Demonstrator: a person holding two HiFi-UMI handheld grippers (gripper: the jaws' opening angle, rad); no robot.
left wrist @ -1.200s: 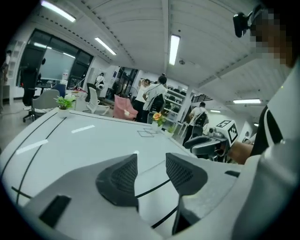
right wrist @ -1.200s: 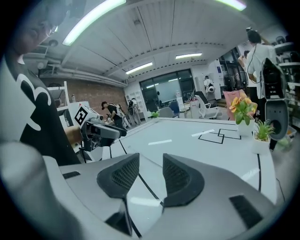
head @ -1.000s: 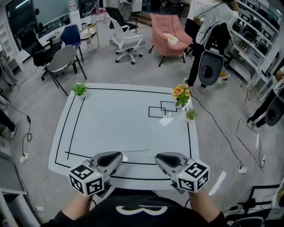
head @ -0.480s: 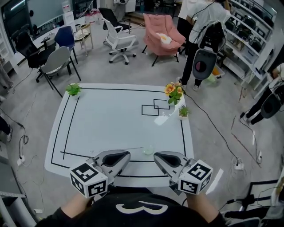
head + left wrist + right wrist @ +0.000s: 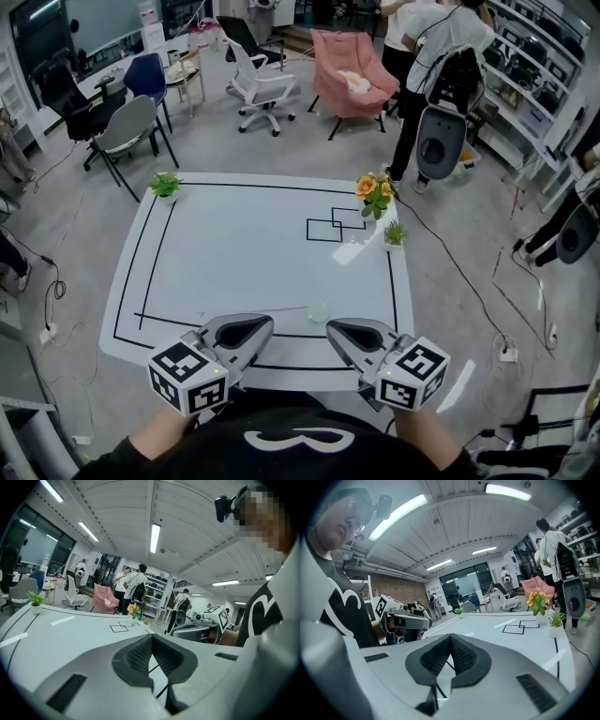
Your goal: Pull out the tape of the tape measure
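A small round pale green tape measure [image 5: 319, 312] lies on the white table [image 5: 244, 253] near its front edge. A thin strip of tape [image 5: 253, 311] runs left from it along the table. My left gripper [image 5: 270, 322] hovers just left of the case, shut with nothing in it; in its own view the jaws [image 5: 151, 637] meet tip to tip. Just right of the case is my right gripper [image 5: 329, 327], also shut and empty, its jaws [image 5: 451, 637] touching. Neither gripper touches the tape measure.
On the table stand a green plant [image 5: 165, 185] at the far left corner, orange flowers [image 5: 373, 194] and a small plant [image 5: 395, 233] at the right edge. Black taped rectangles [image 5: 336, 227] mark the far right. Chairs [image 5: 131, 127] and people [image 5: 441, 66] are beyond the table.
The head view has shifted a little. The left gripper's tip has edged right, closer to the right one. The tape measure and its strip lie where they were.
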